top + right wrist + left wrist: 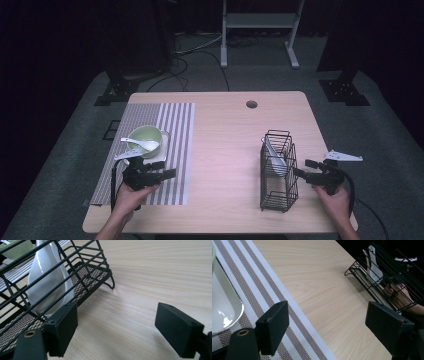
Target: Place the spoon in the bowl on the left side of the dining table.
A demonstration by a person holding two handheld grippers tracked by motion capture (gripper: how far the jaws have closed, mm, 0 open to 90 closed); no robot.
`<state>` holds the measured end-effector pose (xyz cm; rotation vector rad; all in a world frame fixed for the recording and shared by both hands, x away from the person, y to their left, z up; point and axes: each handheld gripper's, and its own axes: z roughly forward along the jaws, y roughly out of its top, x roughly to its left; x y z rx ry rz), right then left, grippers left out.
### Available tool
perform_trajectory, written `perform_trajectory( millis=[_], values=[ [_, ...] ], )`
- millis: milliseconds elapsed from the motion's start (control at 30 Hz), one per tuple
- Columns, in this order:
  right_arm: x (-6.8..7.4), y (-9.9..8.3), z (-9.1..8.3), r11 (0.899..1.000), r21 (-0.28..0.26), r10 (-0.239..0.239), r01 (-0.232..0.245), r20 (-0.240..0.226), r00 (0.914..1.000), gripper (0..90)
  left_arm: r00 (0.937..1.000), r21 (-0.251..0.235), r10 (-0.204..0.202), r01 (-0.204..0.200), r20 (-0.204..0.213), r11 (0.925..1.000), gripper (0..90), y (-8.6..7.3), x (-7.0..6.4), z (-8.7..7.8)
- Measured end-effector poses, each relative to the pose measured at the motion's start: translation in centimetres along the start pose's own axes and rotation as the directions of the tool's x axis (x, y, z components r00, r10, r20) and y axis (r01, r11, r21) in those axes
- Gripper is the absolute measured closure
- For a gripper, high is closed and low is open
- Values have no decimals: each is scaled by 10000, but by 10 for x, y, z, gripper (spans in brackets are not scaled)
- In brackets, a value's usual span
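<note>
Over the striped mat's (170, 125) near edge, the left gripper (167, 169) hovers released, just short of the green bowl (145, 137) holding a white spoon (140, 143). Bare table (225, 150) lies between. The right gripper (301, 167), also released, waits beside the wire rack (277, 172); grasping a spoon seems next.

White spoon (278, 159) upright in wire basket (278, 192)

A pale green bowl (145, 138) holds a white spoon (140, 144) on a grey-and-white striped mat (170, 150); another white spoon (276, 156) stands in a black wire rack (277, 172) on the light wood-grain table (225, 145).
</note>
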<state>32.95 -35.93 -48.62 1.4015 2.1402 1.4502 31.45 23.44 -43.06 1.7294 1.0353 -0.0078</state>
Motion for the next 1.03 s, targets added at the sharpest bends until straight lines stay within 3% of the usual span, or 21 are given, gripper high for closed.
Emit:
perform_trajectory(
  millis=[467,1033],
  values=[
    [0,0,0,10000,-2,-13,13,4,10000,175,9994,304,-56,45,342,9995,181,-7,-7,14],
    [0,0,0,10000,-31,-28,28,16,10000,174,9994,454,199,-211,267,9987,176,-15,-14,21]
  ],
)
